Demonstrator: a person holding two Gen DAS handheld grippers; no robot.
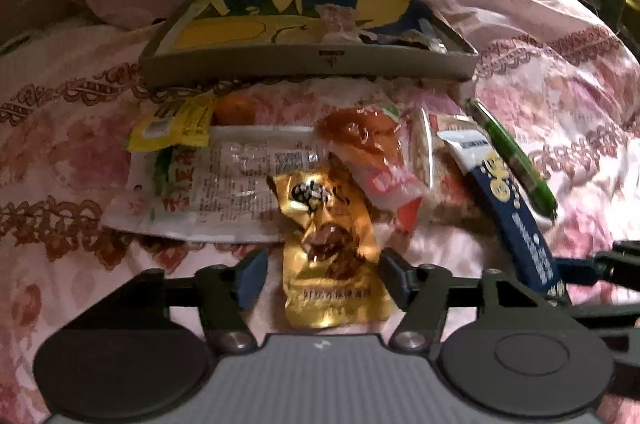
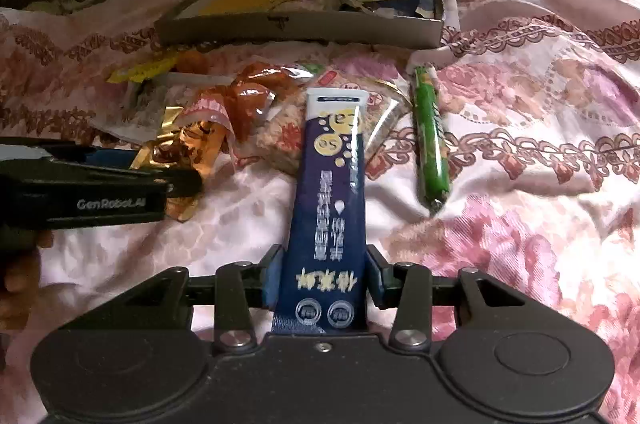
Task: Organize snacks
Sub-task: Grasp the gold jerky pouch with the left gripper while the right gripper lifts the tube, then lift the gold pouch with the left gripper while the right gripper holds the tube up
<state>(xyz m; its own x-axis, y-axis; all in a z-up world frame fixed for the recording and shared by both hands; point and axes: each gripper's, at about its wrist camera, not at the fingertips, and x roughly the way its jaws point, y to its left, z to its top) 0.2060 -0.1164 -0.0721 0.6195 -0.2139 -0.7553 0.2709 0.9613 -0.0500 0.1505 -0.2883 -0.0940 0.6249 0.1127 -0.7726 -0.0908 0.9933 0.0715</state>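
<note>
The right gripper (image 2: 325, 274) is clamping the near end of a long dark-blue-and-white foil snack sachet (image 2: 330, 192), its blue-padded fingers (image 2: 271, 276) pressing in on both sides of the pack. The sachet is stretching away from the jaws, its white top end lying on a clear packet of pale crackers (image 2: 280, 134).

The left gripper (image 1: 322, 274) is standing wide open, its two blue pads (image 1: 250, 274) straddling a crinkled gold foil snack packet (image 1: 330, 256) that is lying flat on the pink floral bedspread (image 1: 72, 152); whether either pad is touching the foil, I cannot tell.

Beyond the gold packet the pile is spreading out: a large white-and-clear printed wrapper (image 1: 208, 184), a small yellow sachet (image 1: 172, 124) overlapping its far corner, and an orange-and-red transparent packet (image 1: 368, 148) leaning over the gold one. A slim green sausage-shaped stick (image 2: 430, 140) is lying just right of the blue sachet, apart from it.

Further back, a shallow grey cardboard box (image 1: 308, 64) with a yellow-and-blue lining is sitting on the bedspread, with a few wrappers already inside it.
</note>
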